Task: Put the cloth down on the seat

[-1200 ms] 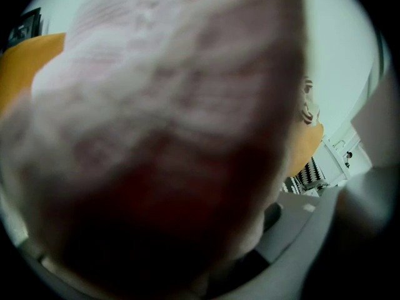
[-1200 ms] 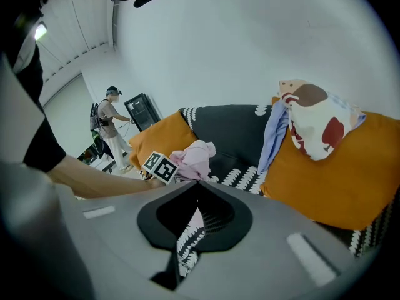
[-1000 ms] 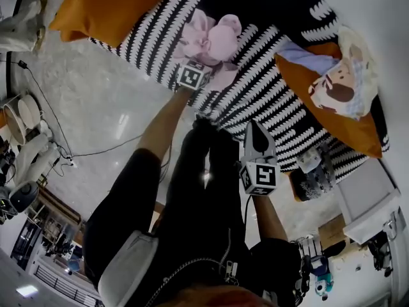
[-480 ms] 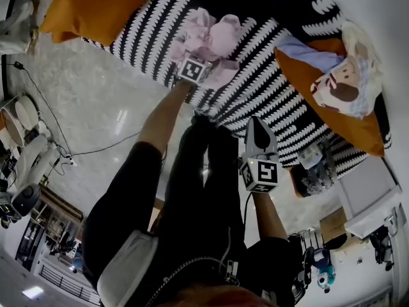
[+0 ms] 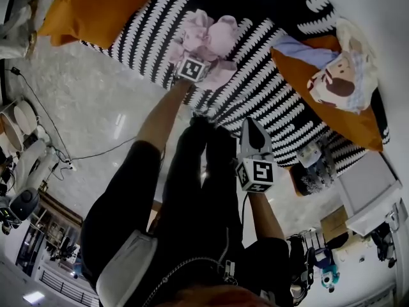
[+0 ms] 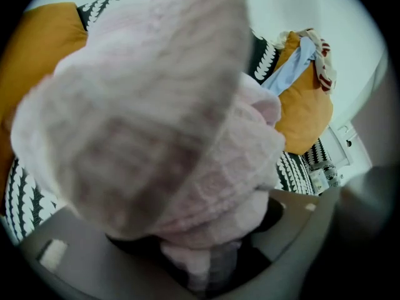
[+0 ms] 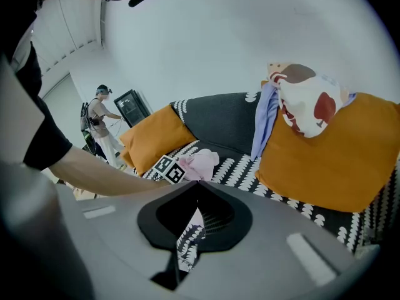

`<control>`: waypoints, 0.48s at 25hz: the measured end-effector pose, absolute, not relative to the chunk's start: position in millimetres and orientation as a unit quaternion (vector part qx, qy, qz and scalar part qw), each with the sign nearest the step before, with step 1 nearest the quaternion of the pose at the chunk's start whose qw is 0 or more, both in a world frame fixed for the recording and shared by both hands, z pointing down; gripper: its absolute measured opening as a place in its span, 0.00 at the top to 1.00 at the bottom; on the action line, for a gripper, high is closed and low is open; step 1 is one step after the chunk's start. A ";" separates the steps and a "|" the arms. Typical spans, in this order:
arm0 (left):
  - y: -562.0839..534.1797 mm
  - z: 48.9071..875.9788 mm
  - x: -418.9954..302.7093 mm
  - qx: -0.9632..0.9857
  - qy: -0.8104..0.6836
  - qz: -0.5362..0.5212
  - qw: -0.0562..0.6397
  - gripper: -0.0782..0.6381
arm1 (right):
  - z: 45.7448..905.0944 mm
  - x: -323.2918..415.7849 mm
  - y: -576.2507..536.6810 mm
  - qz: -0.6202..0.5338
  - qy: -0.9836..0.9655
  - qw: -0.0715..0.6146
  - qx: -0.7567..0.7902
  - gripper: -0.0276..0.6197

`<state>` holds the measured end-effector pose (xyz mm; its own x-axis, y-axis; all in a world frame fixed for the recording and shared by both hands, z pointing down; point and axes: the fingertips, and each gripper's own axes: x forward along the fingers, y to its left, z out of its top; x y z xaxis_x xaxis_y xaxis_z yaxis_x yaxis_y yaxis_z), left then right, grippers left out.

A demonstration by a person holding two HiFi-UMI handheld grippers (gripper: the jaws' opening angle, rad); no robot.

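Since the pink cloth (image 5: pixel 208 37) already lies bunched on the black-and-white patterned sofa seat (image 5: pixel 268 101), the left gripper (image 5: pixel 195 59) seems to be releasing it. Its jaws have just been opening and stand wide, with the cloth heaped loosely between them. The right gripper (image 5: pixel 251 125) hangs nearer and to the right, jaws closed on nothing, probably kept clear. There are one pink cloth, two grippers and two orange cushions: the far-left one (image 5: pixel 96 5) is bare, and the right one (image 5: pixel 332 107) is draped with other fabric.
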<state>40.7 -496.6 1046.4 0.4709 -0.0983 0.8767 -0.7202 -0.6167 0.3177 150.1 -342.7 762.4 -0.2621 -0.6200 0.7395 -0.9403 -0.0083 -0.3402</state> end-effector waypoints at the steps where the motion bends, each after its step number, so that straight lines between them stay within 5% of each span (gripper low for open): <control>1: -496.0 1042.9 41.2 0.785 -0.262 0.439 0.350 0.36 | 759.7 148.5 -341.8 0.414 -0.677 0.192 0.577 0.95; 4: -496.2 1029.3 40.7 0.792 -0.275 0.428 0.339 0.28 | 752.1 143.9 -338.8 0.411 -0.680 0.191 0.576 0.95; 12: -495.9 991.9 22.9 0.794 -0.304 0.425 0.310 0.27 | 723.1 134.0 -340.8 0.398 -0.690 0.176 0.578 0.95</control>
